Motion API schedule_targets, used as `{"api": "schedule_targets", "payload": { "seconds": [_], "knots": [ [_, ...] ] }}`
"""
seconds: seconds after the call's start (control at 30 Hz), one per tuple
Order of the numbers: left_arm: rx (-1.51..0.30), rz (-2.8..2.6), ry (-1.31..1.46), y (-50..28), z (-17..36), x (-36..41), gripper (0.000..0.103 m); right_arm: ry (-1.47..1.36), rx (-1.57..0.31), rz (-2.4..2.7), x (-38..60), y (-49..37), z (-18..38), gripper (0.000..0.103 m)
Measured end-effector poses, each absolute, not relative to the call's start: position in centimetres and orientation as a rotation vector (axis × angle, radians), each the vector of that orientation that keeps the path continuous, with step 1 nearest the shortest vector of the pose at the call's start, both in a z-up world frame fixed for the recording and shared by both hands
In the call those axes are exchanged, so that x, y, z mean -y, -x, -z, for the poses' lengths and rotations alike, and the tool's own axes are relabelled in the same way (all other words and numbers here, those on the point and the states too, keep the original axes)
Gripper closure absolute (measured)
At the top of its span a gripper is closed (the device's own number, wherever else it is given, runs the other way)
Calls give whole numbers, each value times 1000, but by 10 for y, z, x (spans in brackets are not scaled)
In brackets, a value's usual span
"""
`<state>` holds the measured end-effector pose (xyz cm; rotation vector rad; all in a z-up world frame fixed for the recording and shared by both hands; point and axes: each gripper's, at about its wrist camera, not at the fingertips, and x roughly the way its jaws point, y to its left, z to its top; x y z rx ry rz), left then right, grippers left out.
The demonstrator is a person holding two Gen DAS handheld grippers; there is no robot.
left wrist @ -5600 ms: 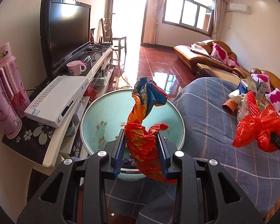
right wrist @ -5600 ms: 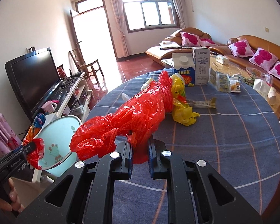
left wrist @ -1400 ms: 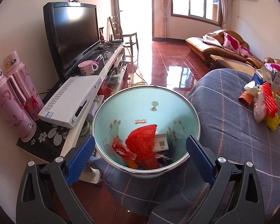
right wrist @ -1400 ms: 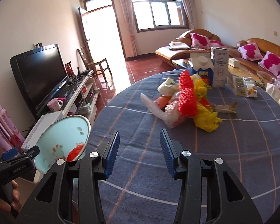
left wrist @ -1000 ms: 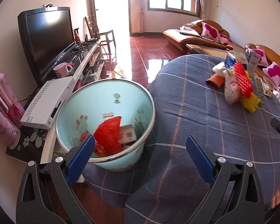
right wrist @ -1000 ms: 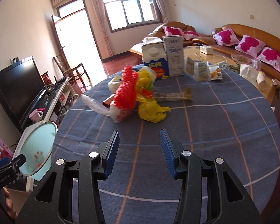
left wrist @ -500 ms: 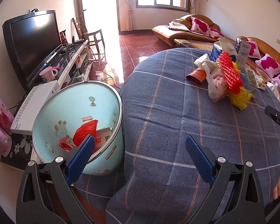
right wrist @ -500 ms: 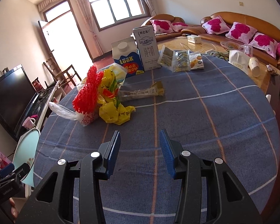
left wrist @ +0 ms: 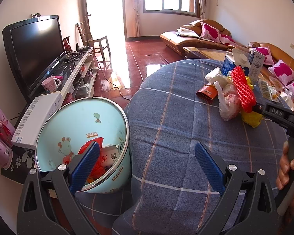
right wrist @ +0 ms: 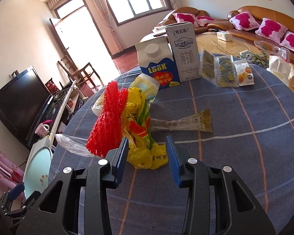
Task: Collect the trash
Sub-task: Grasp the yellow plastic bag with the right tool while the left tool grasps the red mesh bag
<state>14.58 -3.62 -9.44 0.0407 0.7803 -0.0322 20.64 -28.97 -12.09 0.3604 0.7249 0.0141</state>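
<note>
The right gripper [right wrist: 147, 152] stood with its blue ribbed pads parted and clasping nothing; the log-style reading of the jaws is that they were not clamped on anything, though the lower tail of the crumpled yellow plastic bag [right wrist: 145, 152] lay between their tips. That placement suggests the bag was the next piece to be taken, the jaws being lined up on either side of it. Just beside the bag, touching it, stood the red foam mesh sleeve [right wrist: 107, 121], and beyond that a clear plastic bag [right wrist: 72, 145] lay flat on the blue checked tablecloth [right wrist: 245, 156]. A flattened clear wrapper [right wrist: 184, 124] lay to the right of the pile. Two upright milk cartons [right wrist: 166, 66] stood behind, apart from the trash.

The left gripper [left wrist: 145, 160] was spread wide and empty, held over the table edge near the pale blue round waste bin [left wrist: 54, 129]. The bin stood against the table's side, plainly so that trash could be dropped in without a long carry. It already held a red plastic bag [left wrist: 88, 146] and a small white box [left wrist: 109, 154].
</note>
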Motion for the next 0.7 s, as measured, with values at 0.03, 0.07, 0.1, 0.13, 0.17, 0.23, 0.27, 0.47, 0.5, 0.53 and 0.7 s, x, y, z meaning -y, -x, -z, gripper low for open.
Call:
{"api": "schedule_targets", "payload": {
  "seconds": [0.03, 0.07, 0.1, 0.13, 0.17, 0.23, 0.27, 0.47, 0.5, 0.53, 0.7],
  "knots": [
    [-781, 30, -39, -146, 94, 35, 8, -360, -725, -14, 290, -206, 121, 63],
    [-782, 29, -37, -146, 94, 34, 8, -357, -745, -19, 287, -212, 125, 63],
    [-784, 27, -35, -146, 94, 33, 8, -363, -761, -23, 285, -217, 128, 63],
    [-786, 25, -33, -147, 94, 32, 8, -373, -772, -31, 285, -220, 132, 63],
    [-786, 26, -30, -147, 94, 32, 8, -375, -777, -32, 284, -222, 134, 63],
    [-782, 33, -29, -147, 93, 33, 8, -368, -773, -27, 283, -221, 134, 67],
    [-779, 37, -31, -147, 93, 35, 8, -365, -773, -30, 283, -220, 133, 70],
    [-758, 76, -40, -148, 85, 53, 8, -326, -765, -39, 286, -208, 126, 88],
    [-753, 87, -43, -148, 84, 58, 8, -327, -758, -35, 287, -202, 124, 88],
    [-750, 99, -45, -148, 83, 62, 9, -325, -746, -29, 290, -197, 121, 88],
    [-745, 168, -42, -150, 79, 91, 12, -291, -660, 37, 304, -157, 97, 88]
  ]
}}
